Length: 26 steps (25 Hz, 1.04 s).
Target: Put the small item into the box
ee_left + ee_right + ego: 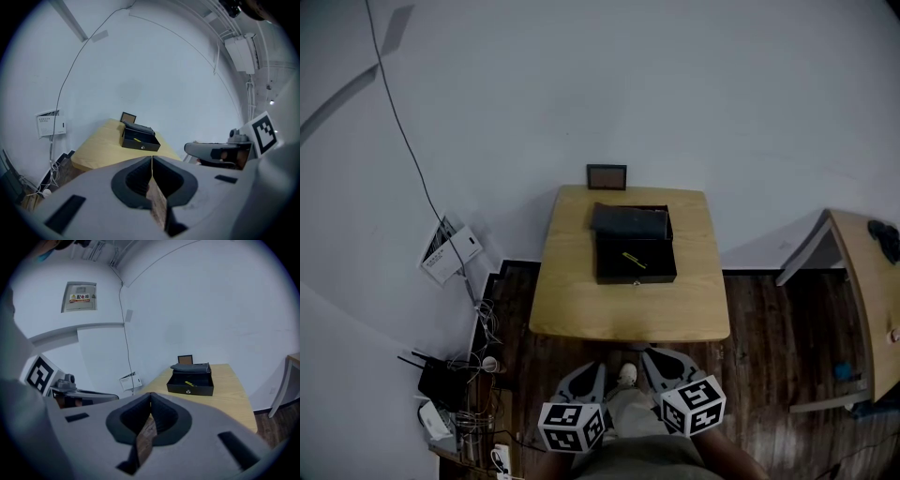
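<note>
A black box (636,276) stands open on the far half of the wooden table (581,309), its lid (628,220) tilted back. Inside it lies a small yellow item (634,260), which also shows in the left gripper view (137,139) and the right gripper view (189,383). Both grippers hang low in front of the table's near edge, well short of the box. My left gripper (596,369) is shut with nothing between its jaws (152,159). My right gripper (651,355) is likewise shut and empty (150,397).
A small framed picture (607,176) leans at the table's back edge against the wall. A second desk (862,281) stands to the right. On the floor at the left sit a router and tangled cables (450,380), with a white panel (450,253) on the wall above.
</note>
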Motion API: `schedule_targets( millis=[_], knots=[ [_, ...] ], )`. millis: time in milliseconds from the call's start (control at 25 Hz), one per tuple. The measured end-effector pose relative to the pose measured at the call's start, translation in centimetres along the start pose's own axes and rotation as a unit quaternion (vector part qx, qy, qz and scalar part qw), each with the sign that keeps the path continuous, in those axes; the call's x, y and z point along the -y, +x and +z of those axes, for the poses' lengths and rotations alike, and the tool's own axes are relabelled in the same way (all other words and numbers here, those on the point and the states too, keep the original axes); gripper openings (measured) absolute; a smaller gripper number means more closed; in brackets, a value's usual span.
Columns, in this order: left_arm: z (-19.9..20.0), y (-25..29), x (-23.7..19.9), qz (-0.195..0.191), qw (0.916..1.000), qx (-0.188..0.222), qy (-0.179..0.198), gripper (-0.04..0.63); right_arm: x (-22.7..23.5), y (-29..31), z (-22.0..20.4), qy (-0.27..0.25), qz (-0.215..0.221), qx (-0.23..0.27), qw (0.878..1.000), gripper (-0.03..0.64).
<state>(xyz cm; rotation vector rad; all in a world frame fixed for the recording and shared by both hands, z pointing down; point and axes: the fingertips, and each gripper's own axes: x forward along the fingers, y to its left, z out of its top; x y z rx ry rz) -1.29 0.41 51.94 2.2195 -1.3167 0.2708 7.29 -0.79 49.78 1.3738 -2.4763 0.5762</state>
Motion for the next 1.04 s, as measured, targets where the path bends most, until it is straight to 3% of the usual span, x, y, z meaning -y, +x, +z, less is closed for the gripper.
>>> schedule_targets(
  millis=[1040],
  knots=[
    [0.2,-0.7,0.9,0.003,0.9999,0.013,0.004,0.003,-0.7,-1.5,0.1,-0.018,0.001,0.016,1.000,0.000]
  ],
)
